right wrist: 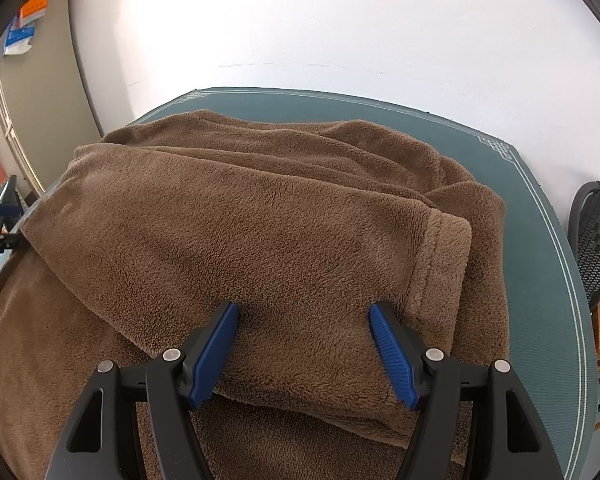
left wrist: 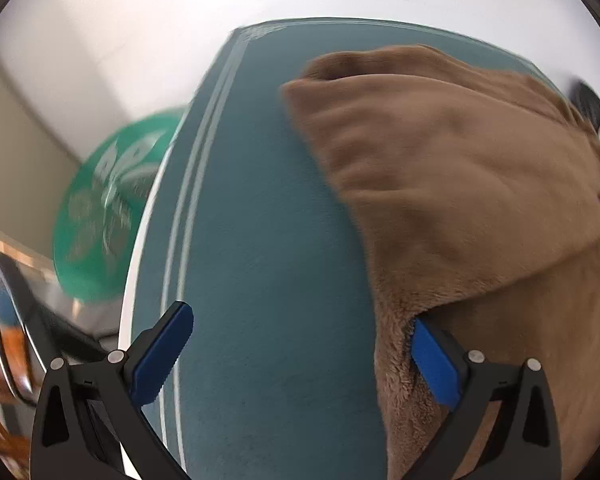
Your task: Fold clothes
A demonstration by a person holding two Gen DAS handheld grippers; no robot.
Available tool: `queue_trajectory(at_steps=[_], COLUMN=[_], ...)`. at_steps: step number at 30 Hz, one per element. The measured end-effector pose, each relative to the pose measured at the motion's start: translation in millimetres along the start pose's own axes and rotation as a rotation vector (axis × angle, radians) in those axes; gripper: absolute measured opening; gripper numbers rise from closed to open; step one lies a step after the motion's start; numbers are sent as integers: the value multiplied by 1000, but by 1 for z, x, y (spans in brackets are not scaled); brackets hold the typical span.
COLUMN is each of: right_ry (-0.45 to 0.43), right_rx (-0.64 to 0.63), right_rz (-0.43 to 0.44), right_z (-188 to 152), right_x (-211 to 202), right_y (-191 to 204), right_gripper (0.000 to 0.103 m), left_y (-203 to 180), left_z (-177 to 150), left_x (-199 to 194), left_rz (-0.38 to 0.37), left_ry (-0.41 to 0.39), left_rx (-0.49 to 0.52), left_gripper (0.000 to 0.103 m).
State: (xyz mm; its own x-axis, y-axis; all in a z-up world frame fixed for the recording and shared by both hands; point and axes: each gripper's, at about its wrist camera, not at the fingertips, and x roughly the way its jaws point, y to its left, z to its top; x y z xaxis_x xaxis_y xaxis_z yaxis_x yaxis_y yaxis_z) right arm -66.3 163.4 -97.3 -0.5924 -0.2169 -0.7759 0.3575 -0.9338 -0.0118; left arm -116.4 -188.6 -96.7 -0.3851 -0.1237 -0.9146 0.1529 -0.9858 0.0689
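Brown fleece garment (right wrist: 259, 216) is lying half-folded on teal table (right wrist: 548, 264). Right tool (right wrist: 304, 312), jaws spread, is hovering over sleeve w/ cuff (right wrist: 440, 264) to its right. Left tool (left wrist: 300, 316), spread, is sitting at garment's left edge.

One brown fleece garment (right wrist: 259, 240), one teal mat (right wrist: 540, 280) (white-bordered), one black chair (right wrist: 596, 236)

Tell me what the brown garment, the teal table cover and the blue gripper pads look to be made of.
Brown garment: fleece or plush knit, matte, judging by its short fuzzy pile and soft thick folds.
Teal table cover: probably a felt-like or fine woven mat, matte with a fine grain and pale printed border lines.
Blue pads on the right gripper: likely rubber or soft plastic; fine ribs show along the inner faces.
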Motion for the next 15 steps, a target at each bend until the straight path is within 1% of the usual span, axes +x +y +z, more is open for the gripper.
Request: queue_trajectory(at_steps=[3,5,8,12,15], right_ry=[-5,-4,6,23,-3], right_rx=[29,79,110,94,124], right_rz=[32,67,86,76,92], right_z=[0,0,0,2,6], right_x=[-3,-8,-16,-24,-36], right_y=[-6,-12,-16,-14,-20], right_gripper=[70,70,70,70,71], left_y=[14,13,10,4,0], left_z=[-9,-13,-9,-4,0], left_x=[2,1,0,-22,-38], left_rz=[-23,-20,-28,-73,-107], left_ry=[4,-5,-7,-42,-68], left_rx=[-60,-71,-78,-90,-100], left_gripper=[103,103,103,103,103])
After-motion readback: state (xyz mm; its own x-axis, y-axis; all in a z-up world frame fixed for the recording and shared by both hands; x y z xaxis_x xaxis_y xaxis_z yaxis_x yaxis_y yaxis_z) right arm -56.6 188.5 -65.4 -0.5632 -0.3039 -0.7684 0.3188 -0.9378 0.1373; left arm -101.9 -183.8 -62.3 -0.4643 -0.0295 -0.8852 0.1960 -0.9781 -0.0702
